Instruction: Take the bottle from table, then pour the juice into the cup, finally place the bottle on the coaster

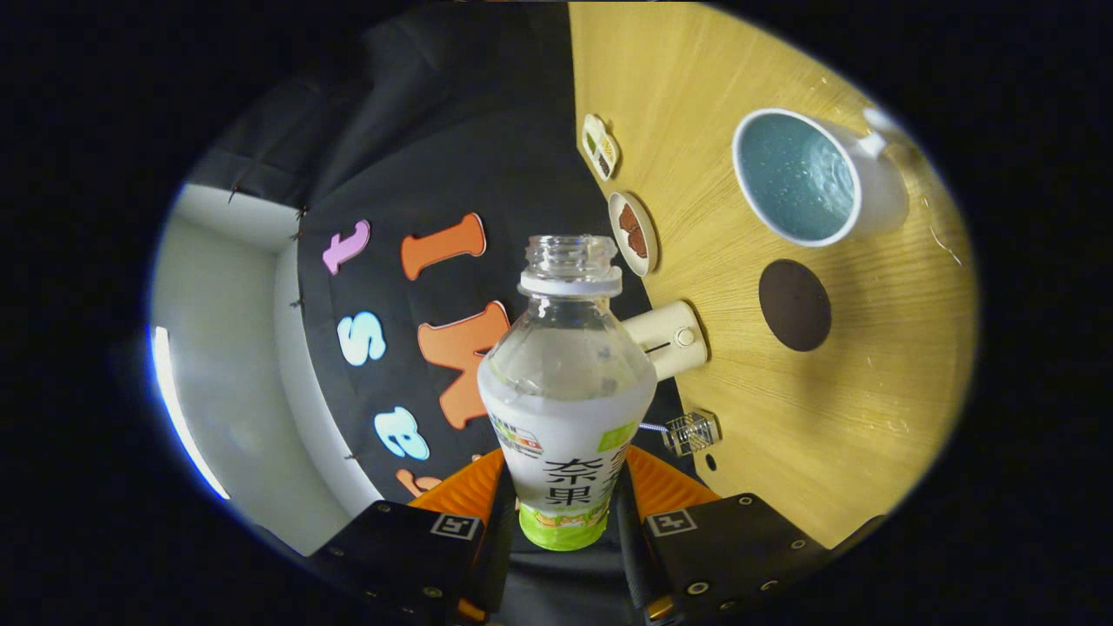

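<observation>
1. The clear plastic bottle with a white-and-green label point(566, 409), uncapped, sits clamped between the gripper point(565, 509) fingers, lifted off the table.
2. Beyond it on the pale wooden table point(835, 409) lies a dark round coaster point(794, 305).
3. Past the coaster stands a white mug with a speckled blue inside point(809, 178).

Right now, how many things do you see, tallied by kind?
Bottles: 1, the bottle held between the gripper fingers.
Cups: 1, the cup.
Coasters: 1, the coaster.
Small dishes: 2, dish, dish.
Total: 5.
</observation>
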A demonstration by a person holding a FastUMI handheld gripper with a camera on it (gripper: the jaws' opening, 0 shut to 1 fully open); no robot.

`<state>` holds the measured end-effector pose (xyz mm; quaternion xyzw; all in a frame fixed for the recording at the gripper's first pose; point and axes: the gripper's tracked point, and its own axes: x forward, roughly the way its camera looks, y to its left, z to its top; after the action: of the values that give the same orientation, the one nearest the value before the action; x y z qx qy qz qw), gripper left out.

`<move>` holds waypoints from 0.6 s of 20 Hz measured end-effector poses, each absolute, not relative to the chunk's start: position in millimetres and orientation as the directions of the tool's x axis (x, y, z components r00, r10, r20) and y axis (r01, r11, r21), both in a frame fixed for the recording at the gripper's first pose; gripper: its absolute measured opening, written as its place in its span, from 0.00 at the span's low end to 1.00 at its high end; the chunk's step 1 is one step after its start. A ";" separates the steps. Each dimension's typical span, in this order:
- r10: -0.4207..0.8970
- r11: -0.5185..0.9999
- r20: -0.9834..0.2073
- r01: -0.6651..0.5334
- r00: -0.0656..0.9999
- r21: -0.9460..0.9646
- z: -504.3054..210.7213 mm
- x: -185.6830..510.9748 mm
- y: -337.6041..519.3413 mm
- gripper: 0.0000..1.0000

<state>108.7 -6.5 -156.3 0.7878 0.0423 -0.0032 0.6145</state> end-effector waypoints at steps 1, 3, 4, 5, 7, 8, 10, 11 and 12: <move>0.085 -0.158 -0.076 0.089 0.993 0.983 -160.8 109.7 -1.9 0.55; 0.095 -0.013 -0.100 0.101 0.990 0.995 -164.2 110.4 -2.6 0.55; 0.093 0.049 -0.108 0.104 0.990 0.993 -164.6 109.9 -4.9 0.55; 0.082 0.119 -0.124 0.114 0.989 0.986 -165.9 109.7 -7.0 0.55; 0.071 0.284 -0.182 0.155 0.981 0.946 -174.8 113.2 -10.4 0.55; 0.053 0.357 -0.208 0.176 0.977 0.918 -178.4 113.6 -16.0 0.55; 0.039 0.471 -0.253 0.206 0.967 0.858 -182.5 116.0 -18.8 0.55; 0.030 0.522 -0.271 0.216 0.962 0.825 -185.6 117.9 -19.7 0.55; 0.024 0.571 -0.283 0.220 0.959 0.791 -187.1 119.8 -21.8 0.55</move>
<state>119.8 -21.8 -187.1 0.4600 0.1324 -0.0558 0.8762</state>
